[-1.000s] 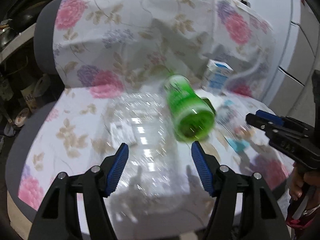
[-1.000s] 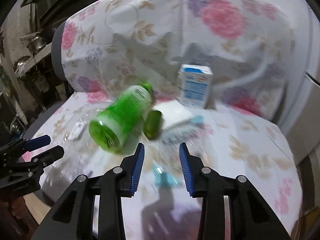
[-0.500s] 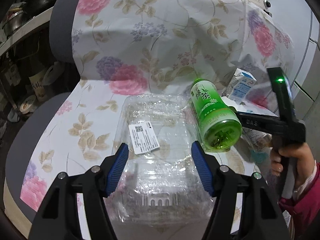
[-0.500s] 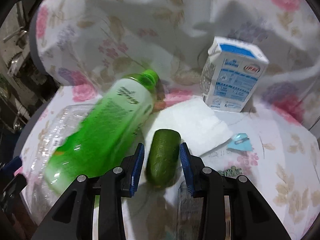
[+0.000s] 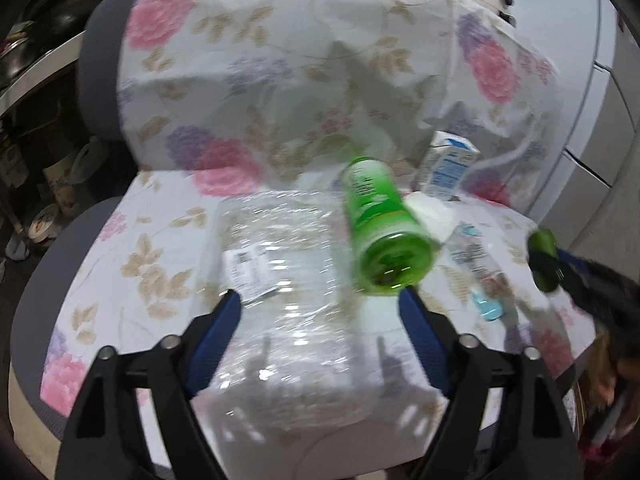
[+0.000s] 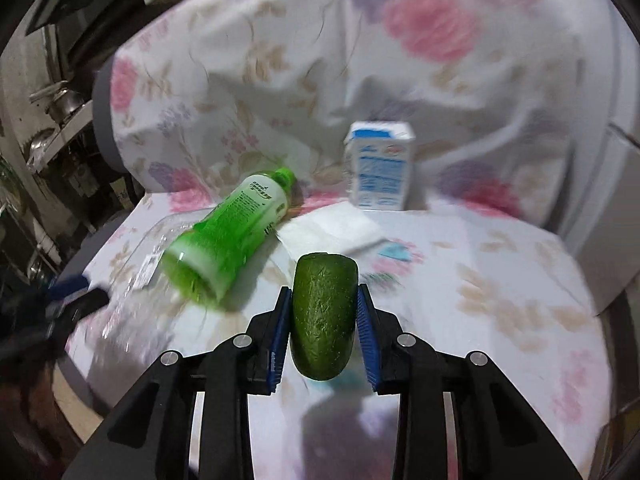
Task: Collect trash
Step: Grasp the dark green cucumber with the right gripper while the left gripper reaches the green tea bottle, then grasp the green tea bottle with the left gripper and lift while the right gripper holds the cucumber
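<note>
right gripper (image 6: pixel 323 316): cucumber piece (image 6: pixel 323 312) is squeezed, jaws just closing | left gripper (image 5: pixel 320 320): spread wide, just opening, nothing held | risk: smooth cucumber piece could slip out and be dropped

A floral cover (image 5: pixel 280 92) drapes the grey chair (image 5: pixel 98 92); left of the chair, cluttered shelves (image 5: pixel 36 128); right, white cabinets (image 5: pixel 600 148).

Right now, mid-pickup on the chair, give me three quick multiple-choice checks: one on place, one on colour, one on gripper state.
1. The milk carton stands:
A. at the seat's back, against the backrest
B. on the clear tray
C. in the left gripper

2. The lying bottle is:
A. blue
B. green
C. red

3. The right gripper is:
A. open and empty
B. shut on the bottle
C. shut on the cucumber piece

Key: 1 A, carton upright by the draped backrest; 2 B, bright green body; 3 C, both pads press its sides.
</note>
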{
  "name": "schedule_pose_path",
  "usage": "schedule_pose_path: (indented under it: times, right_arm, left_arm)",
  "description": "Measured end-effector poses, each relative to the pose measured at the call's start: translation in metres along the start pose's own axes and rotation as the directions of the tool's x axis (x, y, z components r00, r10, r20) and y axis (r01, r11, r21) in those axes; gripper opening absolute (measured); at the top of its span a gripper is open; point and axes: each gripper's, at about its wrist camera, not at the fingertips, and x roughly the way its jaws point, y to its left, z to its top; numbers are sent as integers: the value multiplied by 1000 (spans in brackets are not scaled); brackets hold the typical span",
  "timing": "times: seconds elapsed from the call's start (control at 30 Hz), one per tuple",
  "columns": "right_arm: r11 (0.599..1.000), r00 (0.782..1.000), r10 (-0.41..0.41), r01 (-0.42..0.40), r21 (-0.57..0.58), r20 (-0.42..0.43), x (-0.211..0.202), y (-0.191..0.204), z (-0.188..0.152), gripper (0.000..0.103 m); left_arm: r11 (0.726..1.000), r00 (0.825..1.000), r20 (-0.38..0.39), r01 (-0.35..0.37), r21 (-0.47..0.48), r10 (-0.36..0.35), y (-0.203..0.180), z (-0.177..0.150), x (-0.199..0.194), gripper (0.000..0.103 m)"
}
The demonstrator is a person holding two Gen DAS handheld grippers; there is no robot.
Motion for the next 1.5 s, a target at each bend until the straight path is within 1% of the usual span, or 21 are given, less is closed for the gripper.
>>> schedule_pose_path:
  times: [0.03,0.13,0.17,0.23,0.3,0.4,0.43,0.47,0.5,0.53,0.63,0.7,0.83,1.0,1.1,1.2,1.23,1.27,1.4,1.5]
  right_arm:
    - [1000,1000,-16,16,-1,17,-13,-2,-7,33]
    - [999,997,-54,54,3,58,-36,-6,-22,33]
    - [998,995,-62,62,9,72,-43,-6,-26,33]
    - [998,994,-66,63,32,89,-55,-10,-34,33]
    - [997,993,-65,61,47,96,-61,-15,-40,33]
    - [996,992,-76,71,51,104,-71,-17,-45,33]
    - [996,991,-77,72,52,106,-73,-18,-46,33]
    - [996,991,-76,71,54,108,-75,-18,-47,33]
    - [996,991,-74,68,57,110,-78,-19,-49,33]
    - [996,991,-71,65,59,112,-79,-19,-49,33]
    - [996,991,-65,57,69,120,-85,-20,-52,33]
    - [996,991,-60,51,75,122,-87,-20,-54,33]
    - [996,991,-53,43,81,120,-93,-20,-58,33]
    - [995,993,-51,41,91,110,-97,-19,-64,33]
    - [995,993,-50,40,92,108,-102,-18,-68,33]
    - [995,993,-52,42,95,110,-105,-18,-70,33]
    - [995,992,-52,42,95,112,-106,-18,-71,33]
    - [995,992,-54,43,95,116,-108,-18,-71,33]
    - [994,990,-66,54,95,122,-115,-20,-73,34]
    - [993,990,-68,55,106,121,-115,-25,-73,34]
  left_arm:
    - [1000,1000,2,10,8,-10,-5,2,2,87]
    - [999,999,-15,35,26,-35,-25,12,18,88]
    - [999,999,-23,38,32,-37,-32,15,25,91]
    - [999,999,-30,20,45,-18,-44,19,39,95]
    - [997,998,-44,-39,68,43,-55,24,56,95]
    - [995,995,-76,-61,79,67,-61,28,75,95]
    - [994,993,-84,-74,83,81,-62,28,79,90]
    - [993,991,-92,-87,85,95,-62,28,83,75]
    - [993,990,-106,-84,82,92,-62,27,86,69]
    - [994,990,-109,-82,77,90,-62,25,85,68]
    - [994,993,-86,-70,79,77,-63,16,70,67]
    - [997,997,-71,-38,62,42,-65,6,50,67]
    - [996,998,-55,-3,89,8,-74,-21,14,67]
    - [994,995,-102,21,105,-11,-79,-62,-11,67]
    - [993,993,-118,37,115,-23,-82,-72,-19,67]
    - [990,988,-150,54,134,-33,-85,-78,-14,68]
    - [989,984,-173,57,136,-33,-86,-79,-10,73]
    - [989,983,-183,59,137,-34,-86,-78,-9,80]
    - [986,986,-150,93,138,-72,-89,-64,-15,83]
    - [982,987,-140,105,157,-83,-95,-48,-9,84]
